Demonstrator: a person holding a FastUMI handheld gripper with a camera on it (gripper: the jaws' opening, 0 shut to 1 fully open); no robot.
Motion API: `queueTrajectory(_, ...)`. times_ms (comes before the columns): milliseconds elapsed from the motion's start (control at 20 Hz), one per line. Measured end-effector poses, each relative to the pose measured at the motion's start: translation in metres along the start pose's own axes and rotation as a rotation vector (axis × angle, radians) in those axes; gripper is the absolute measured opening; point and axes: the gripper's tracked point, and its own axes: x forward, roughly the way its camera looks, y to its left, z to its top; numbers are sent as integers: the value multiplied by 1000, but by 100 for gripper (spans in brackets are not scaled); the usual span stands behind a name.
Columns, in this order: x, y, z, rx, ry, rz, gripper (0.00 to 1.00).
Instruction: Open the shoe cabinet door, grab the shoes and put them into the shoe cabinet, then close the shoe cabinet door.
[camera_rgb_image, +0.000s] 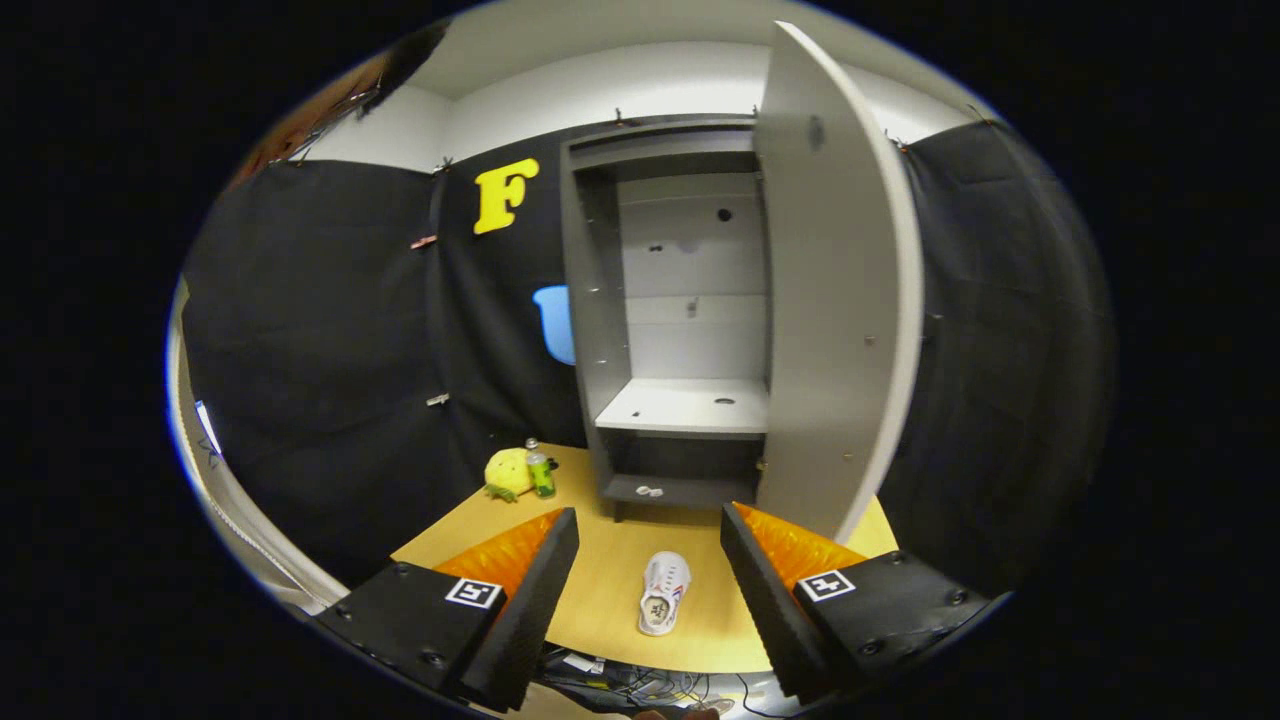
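Note:
The grey shoe cabinet (668, 330) stands upright at the back of a wooden table (610, 580). Its door (835, 300) is swung wide open to the right, showing a pale shelf (690, 405) and a dark lower compartment with a small white item (649, 491) in it. A white shoe (664, 592) with coloured side stripes lies on the table, toe toward the cabinet, between and slightly beyond my fingers. My gripper (650, 575) is open, held above and back from the shoe, touching nothing.
A yellow plush toy (507, 472) and a small green bottle (541, 470) sit on the table left of the cabinet. Black cloth walls close in on both sides. Cables (640, 685) lie below the table's near edge.

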Motion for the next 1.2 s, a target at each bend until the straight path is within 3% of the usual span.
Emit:
queueTrajectory(250,55,42,-45,13,90,96,92)
queueTrajectory(450,98,51,-94,17,202,120,92)
queueTrajectory(950,151,15,-223,81,421,-36,94)
queueTrajectory(1200,179,-9,-297,174,527,-121,94)
